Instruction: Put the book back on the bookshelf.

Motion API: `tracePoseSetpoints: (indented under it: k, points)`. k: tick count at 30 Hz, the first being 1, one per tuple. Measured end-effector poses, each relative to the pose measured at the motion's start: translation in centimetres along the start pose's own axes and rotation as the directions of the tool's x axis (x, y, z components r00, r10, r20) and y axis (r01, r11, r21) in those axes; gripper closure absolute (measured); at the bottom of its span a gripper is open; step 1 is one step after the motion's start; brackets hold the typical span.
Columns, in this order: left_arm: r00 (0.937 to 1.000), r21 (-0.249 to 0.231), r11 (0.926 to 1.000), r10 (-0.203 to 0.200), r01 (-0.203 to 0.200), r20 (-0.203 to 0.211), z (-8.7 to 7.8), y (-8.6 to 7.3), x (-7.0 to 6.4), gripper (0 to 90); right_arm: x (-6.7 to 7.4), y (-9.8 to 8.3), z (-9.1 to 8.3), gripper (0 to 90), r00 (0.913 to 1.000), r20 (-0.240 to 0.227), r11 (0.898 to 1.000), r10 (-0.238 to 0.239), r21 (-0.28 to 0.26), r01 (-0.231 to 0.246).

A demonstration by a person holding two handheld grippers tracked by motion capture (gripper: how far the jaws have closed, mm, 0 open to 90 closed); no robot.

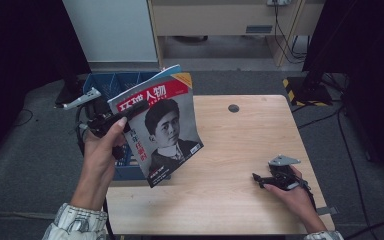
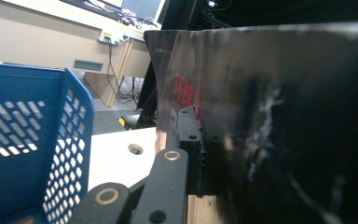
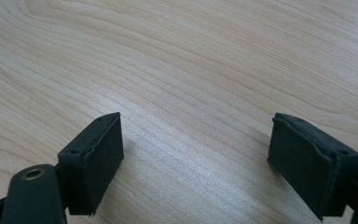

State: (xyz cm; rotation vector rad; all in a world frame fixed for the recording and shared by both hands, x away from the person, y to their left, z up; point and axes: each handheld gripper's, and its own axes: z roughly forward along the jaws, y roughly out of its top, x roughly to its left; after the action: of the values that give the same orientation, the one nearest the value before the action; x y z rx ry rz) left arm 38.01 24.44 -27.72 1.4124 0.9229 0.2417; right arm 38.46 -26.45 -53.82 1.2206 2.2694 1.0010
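L tool (image 1: 130, 112) grips magazine (image 1: 162, 127) above basket (image 1: 102, 82); R tool (image 1: 262, 179) open on surface (image 1: 220, 190). Next: lower it into basket.

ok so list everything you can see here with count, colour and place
magazine: one, red title band with black-and-white portrait cover, held up over the table's left edge
basket: one, blue plastic mesh, left of the table, behind the magazine
table: one, light wood, centre
left hand-held gripper: one, black, shut on the magazine
right hand-held gripper: one, black, jaws open, low over the table's right side
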Motion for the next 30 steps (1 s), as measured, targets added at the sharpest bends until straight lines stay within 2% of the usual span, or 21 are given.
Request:
tracePoseSetpoints:
  k: [7,15,25,30]
  points:
    - [0.9994,-0.024,0.9994,-0.026,0.026,-0.021,-1.4,0.2,1.2,86.5,0.0,0.0,0.0,18.1,1.0000,-0.002,1.000,0.003,0.002,-0.003]
    - [0.9980,-0.035,0.9990,-0.029,0.027,-0.056,-3.2,0.3,2.2,86.5,0.0,0.0,0.0,18.1,1.0000,0.000,1.000,0.003,0.002,-0.003]
    - [0.9961,-0.037,0.9989,-0.032,0.029,-0.083,-4.5,0.3,3.3,86.5,0.0,0.0,0.0,18.0,1.0000,-0.001,1.000,0.000,0.003,0.000]
    - [0.9946,-0.054,0.9978,-0.044,0.039,-0.094,-5.3,0.5,3.9,86.5,0.0,0.0,0.0,18.1,1.0000,-0.002,1.000,0.000,0.003,0.000]
